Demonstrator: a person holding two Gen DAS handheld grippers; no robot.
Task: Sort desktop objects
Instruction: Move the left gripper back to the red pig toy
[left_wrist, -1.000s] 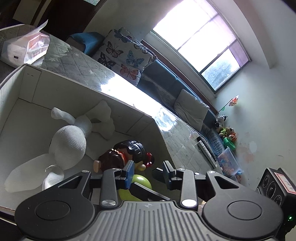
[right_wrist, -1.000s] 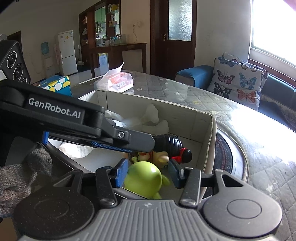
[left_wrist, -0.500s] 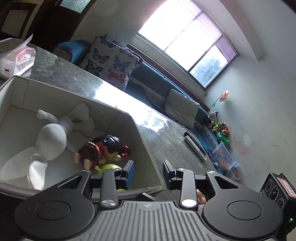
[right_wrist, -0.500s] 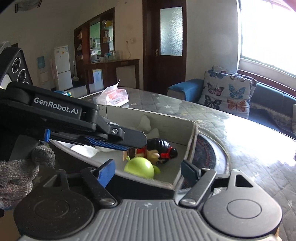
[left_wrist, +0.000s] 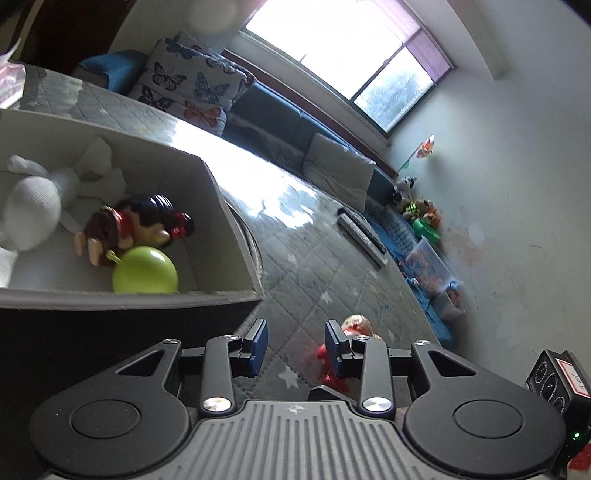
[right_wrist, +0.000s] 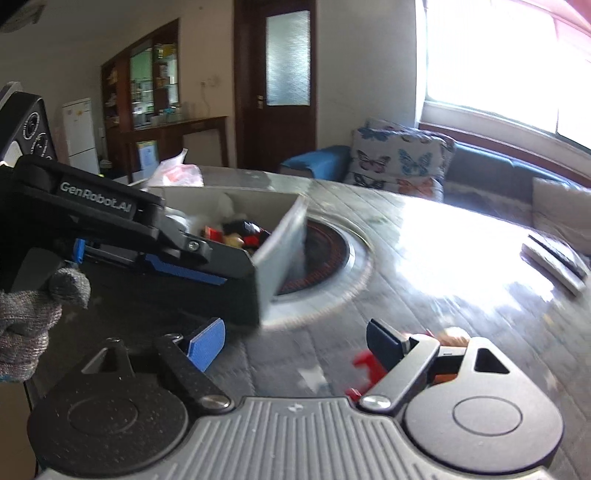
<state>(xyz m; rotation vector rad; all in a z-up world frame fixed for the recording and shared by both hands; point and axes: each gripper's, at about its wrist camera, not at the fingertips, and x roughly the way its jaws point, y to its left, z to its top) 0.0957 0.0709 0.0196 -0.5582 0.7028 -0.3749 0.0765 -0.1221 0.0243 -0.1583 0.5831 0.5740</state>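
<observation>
Your right claw (right_wrist: 295, 341) is opening wide with nothing between its jaws, only bare quilted surface (right_wrist: 424, 266) under them. Your left claw (left_wrist: 295, 345) is standing partly open and is holding nothing either. Just past the right-hand finger of each claw, a small doll (left_wrist: 352, 332) in red with pale hair is lying on the surface, partly hidden by the fingers. Further out, the box (left_wrist: 229, 221) is sitting to the left, already holding a green ball (left_wrist: 144, 270), a dark-haired doll (left_wrist: 136, 225) and a white plush (left_wrist: 33, 206). You are looking to be between drops, heading for the next item. The next move probably calls for centring one claw over the red doll and closing on it before carrying it to the box.
</observation>
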